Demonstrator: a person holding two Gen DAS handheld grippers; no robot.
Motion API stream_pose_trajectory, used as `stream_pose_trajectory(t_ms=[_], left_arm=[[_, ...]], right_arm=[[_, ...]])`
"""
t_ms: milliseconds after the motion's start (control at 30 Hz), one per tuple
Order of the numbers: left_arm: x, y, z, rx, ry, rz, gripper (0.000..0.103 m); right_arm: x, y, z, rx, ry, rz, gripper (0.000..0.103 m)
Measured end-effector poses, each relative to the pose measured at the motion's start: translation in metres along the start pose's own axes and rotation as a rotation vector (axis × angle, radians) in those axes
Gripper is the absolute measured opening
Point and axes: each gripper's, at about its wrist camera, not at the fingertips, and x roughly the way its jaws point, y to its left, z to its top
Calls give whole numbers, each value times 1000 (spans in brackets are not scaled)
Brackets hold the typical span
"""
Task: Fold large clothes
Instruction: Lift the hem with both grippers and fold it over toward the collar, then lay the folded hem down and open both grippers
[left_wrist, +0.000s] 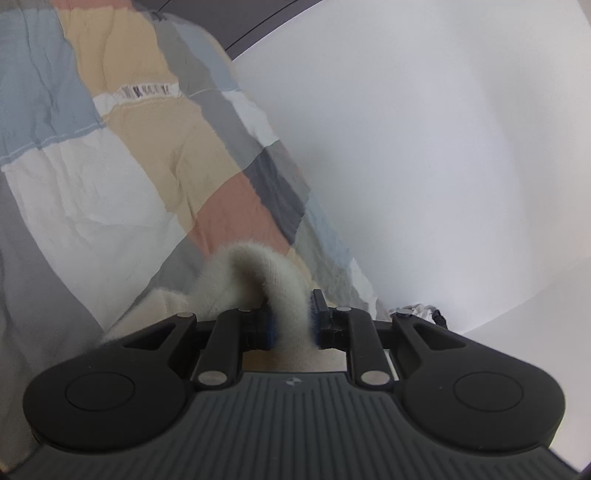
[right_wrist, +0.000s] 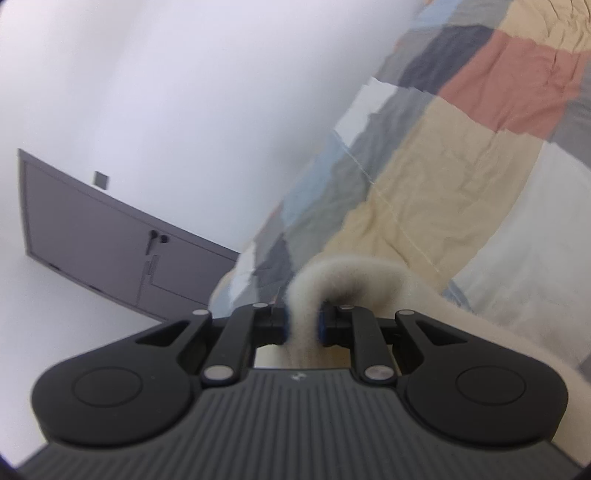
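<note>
Left gripper: pressed onto a bunched fold of cream fleece garment, which arches up out of the pads and drops away to the lower left. Right gripper: likewise pinching a thick roll of the same cream garment, the cloth looping up and over to the right. In both views the garment is held just above a patchwork bedcover of blue, tan, white, grey and terracotta blocks, on which the rest of the garment cannot be seen. A white wall is noted behind, and a grey door appears in the right wrist view.

Step in hand, as judged: an edge of the garment is being carried by two pinched points toward a fold line. For a good result, both pinches should be kept firm and level with each other, the span between them held taut so the edge lands straight, and the cloth lowered flat before release. Bulk in the pads suggests several layers are caught; uneven release could leave a rumpled corner.

Writing: a small white label with dark marks is seen stitched into the bedcover, too blurred to be read. A small emblem on each gripper body is illegible. No brand can be confirmed.
</note>
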Motion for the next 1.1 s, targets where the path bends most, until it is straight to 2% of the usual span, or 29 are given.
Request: stream_pose_trajectory(t_ms=[200, 300, 400, 567, 667, 700, 767, 833, 900, 967, 1000, 1067, 1100], left_arm=[[48, 22, 7, 31, 31, 44, 21], [67, 39, 12, 32, 56, 45, 22], [80, 62, 15, -26, 74, 56, 22], [89, 76, 14, -51, 86, 67, 23], [85, 72, 13, -40, 84, 66, 24], [83, 71, 12, -43, 86, 61, 26], [78, 69, 10, -53, 97, 43, 38], [69, 66, 8, -66, 104, 3, 67], [59, 56, 5, -33, 89, -1, 70], [43, 38, -2, 30, 60, 68, 70], [34, 27, -6, 82, 39, 97, 70], [15, 7, -17, 184, 10, 111, 70], [7, -1, -24, 222, 4, 115, 70]], right_arm=[[44, -19, -3, -35, -1, -78, 18], [65, -29, 3, -10, 31, -98, 18], [87, -37, 6, 0, 70, -118, 18], [106, -43, 1, -7, 103, -163, 18], [105, -44, 2, -2, 104, -155, 18], [103, -44, 3, -1, 103, -146, 19], [99, -43, 3, -6, 105, -137, 20], [98, -35, 1, -65, 126, -162, 21], [94, -27, -2, -130, 139, -161, 25], [86, -21, -5, -165, 147, -151, 41], [81, -18, -6, -179, 150, -147, 46], [67, -9, -11, -214, 134, -150, 63], [60, -4, -13, -241, 121, -150, 67]])
